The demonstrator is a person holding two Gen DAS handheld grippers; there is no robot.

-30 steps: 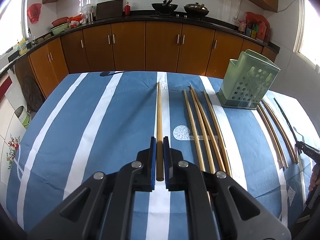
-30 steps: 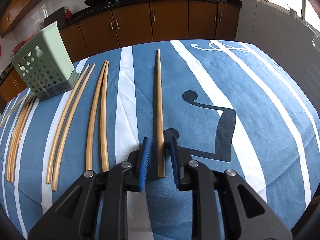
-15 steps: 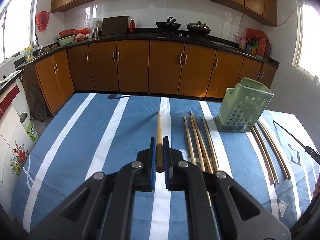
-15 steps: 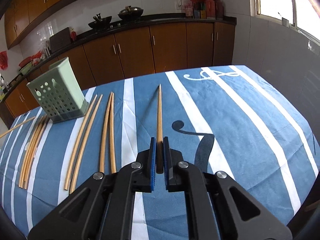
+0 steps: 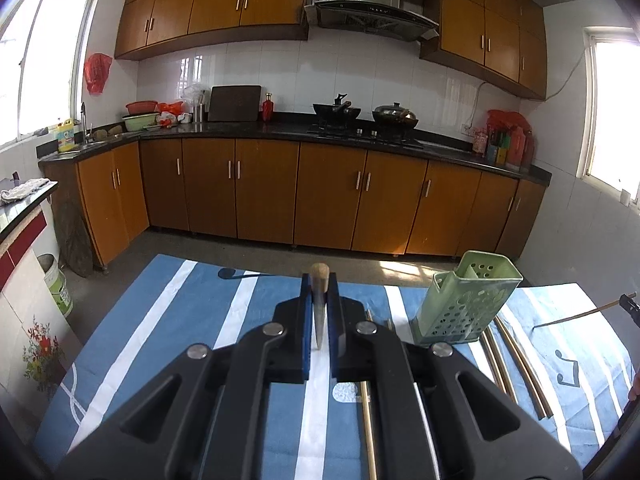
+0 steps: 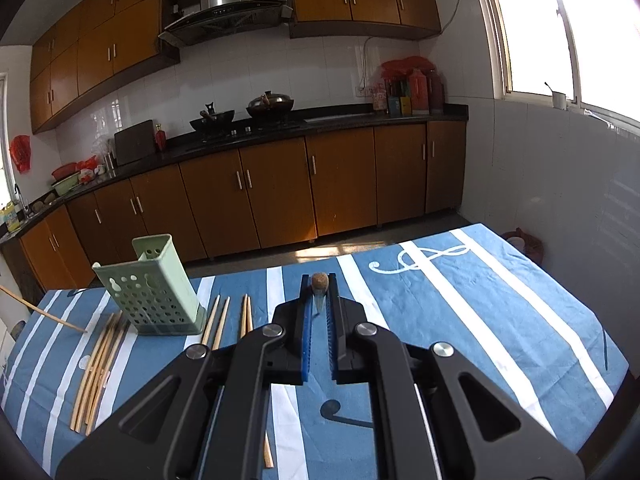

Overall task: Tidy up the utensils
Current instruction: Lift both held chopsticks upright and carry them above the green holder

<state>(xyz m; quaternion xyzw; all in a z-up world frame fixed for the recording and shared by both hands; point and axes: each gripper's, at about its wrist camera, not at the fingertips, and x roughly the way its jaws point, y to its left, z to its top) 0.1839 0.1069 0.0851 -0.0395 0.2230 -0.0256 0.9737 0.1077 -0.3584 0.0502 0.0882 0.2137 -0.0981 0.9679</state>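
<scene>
left gripper: matte black angular linkage arms, triangular cut-outs, four round silver pivot screws | pads: blue, flat | right gripper: same black build, silver screws | pads: blue, ribbed

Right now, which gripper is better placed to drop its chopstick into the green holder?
Left gripper, marginally: both grip a chopstick, but the green holder sits nearer its line, open top showing.

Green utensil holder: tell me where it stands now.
The green utensil holder stands on the striped tablecloth, right in the left wrist view, chopsticks lying on both its sides.
</scene>
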